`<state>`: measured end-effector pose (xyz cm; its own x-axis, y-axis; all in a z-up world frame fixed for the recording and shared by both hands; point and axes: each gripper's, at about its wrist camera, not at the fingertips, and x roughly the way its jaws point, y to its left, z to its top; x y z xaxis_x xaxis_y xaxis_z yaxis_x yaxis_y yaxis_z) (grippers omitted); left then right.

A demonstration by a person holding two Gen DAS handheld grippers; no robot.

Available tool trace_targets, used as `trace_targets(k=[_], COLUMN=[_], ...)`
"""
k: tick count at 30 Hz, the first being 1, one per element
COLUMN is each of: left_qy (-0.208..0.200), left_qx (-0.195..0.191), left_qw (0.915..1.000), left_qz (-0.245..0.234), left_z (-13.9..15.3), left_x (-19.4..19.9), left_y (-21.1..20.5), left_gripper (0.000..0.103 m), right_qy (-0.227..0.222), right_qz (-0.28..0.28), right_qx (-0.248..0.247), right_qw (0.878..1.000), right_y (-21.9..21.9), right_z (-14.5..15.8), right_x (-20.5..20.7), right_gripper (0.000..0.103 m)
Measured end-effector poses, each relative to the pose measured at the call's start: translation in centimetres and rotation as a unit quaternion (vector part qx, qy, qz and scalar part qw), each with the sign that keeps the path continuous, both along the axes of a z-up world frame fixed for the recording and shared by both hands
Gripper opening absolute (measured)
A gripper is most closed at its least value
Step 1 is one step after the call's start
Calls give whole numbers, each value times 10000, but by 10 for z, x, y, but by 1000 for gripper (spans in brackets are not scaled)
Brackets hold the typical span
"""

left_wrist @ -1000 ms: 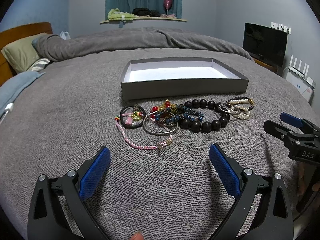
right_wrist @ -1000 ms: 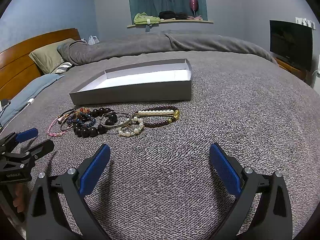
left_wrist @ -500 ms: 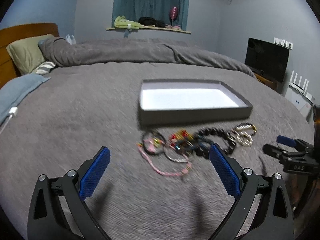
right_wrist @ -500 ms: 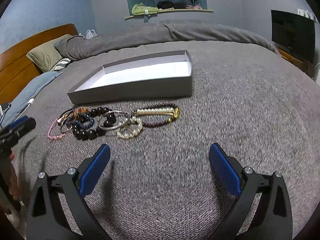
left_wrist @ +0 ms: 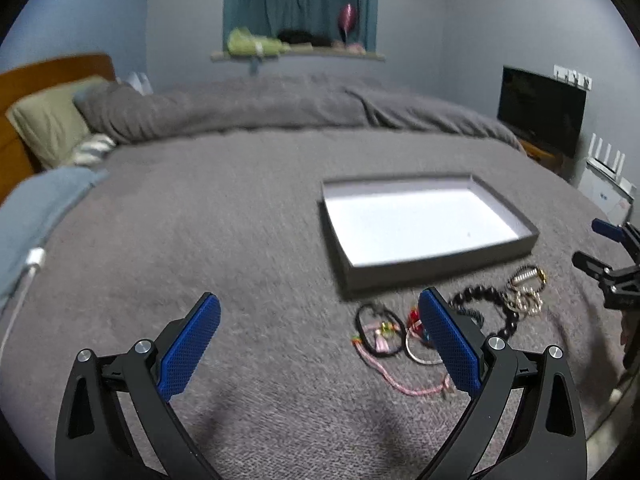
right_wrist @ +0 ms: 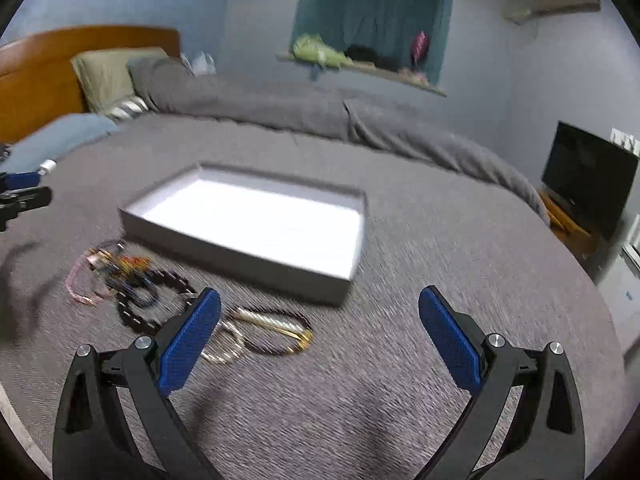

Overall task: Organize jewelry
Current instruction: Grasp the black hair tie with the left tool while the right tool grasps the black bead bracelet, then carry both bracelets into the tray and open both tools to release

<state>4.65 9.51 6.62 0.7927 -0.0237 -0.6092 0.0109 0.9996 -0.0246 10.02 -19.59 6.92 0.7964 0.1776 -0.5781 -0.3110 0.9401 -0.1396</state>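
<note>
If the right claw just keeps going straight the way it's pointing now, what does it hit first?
Probably the grey bedspread: the open right claw points at bare cover just right of the jewelry pile. Further on, the near right corner of the empty grey box lies roughly in line, though blur makes depth uncertain.

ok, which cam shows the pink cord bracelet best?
Left wrist: the pink cord bracelet lies nearly whole on the blanket and fairly sharp, only its right end behind the left gripper's fingers. Right wrist shows it farther off and motion-blurred.
</note>
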Motion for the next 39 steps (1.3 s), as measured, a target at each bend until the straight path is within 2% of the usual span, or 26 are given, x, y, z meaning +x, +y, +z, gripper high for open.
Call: trace_targets(k=[3,8,12,13,14,15,17,20,22,23,28,31,35,39], left_qy=[149,345,520,540,538,549,689,849,939,1006,1336,1497,1491,1366], left_qx=[-37,-6,-120,-129,-135,-142,-117,-124,-85,-62,20,-66,-169,-216], left_qw=[9999,9994,9985,9983,9982,9979,9965,9944,9934,9927,9888,9871,9867,9878], left_qz=[17,80,-126,-168,-232,-311,-465,-614,-658,-668,-662,-560,-626,-710], left_z=[-8,-21,-32,-33,-34,-35,-39,-45,-48,-50,-62,-71,-73,-68], left_x=[9,21,30,31,32,34,39,48,53,58,73,80,79,73], left_y=[1,5,3,1,-2,-6,-12,-20,-24,-25,-29,-25,-22,-21], left_gripper=[98,98,96,94,89,83,61,47,43,37,27,23,4,4], right_qy=[240,630,831,868,934,973,1088,1250,1282,1292,1377,1437,1566,1739], right_qz=[119,127,159,166,167,174,199,233,247,256,315,327,271,209], right_qx=[293,275,348,369,396,419,518,682,704,697,710,723,779,1010], right_qw=[9992,9976,9958,9954,9947,9942,9925,9895,9889,9888,9874,9864,9842,9793], right_y=[-11,-15,-14,-14,-14,-14,-13,-14,-13,-13,-9,-8,-7,-8], right_z=[-6,-21,-30,-32,-35,-36,-40,-44,-44,-45,-45,-47,-51,-54], right_x=[9,20,24,24,25,26,26,28,27,27,25,26,31,39], right_gripper=[98,96,82,74,66,63,49,37,36,35,31,30,30,30])
